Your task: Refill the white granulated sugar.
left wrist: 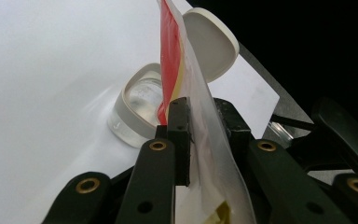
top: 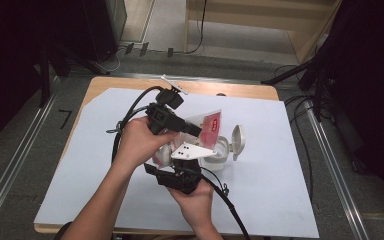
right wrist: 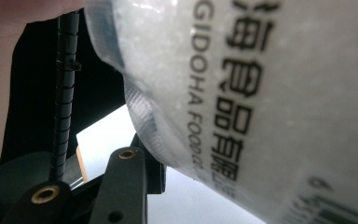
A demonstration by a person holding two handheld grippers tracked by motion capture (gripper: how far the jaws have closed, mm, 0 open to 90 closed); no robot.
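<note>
A clear plastic bag with a red label, holding white grains, hangs tilted over a small white container whose flip lid stands open. My left gripper comes in from the left and is shut on the bag's upper edge; beyond its jaws the container's mouth lies just beneath the bag. My right gripper reaches up from the near side under a grey plate. Its one visible finger presses against the bulging printed bag, which hides the other finger.
A white paper sheet covers a wooden table. Black cables trail from both grippers across the sheet. Dark stands and floor rails surround the table.
</note>
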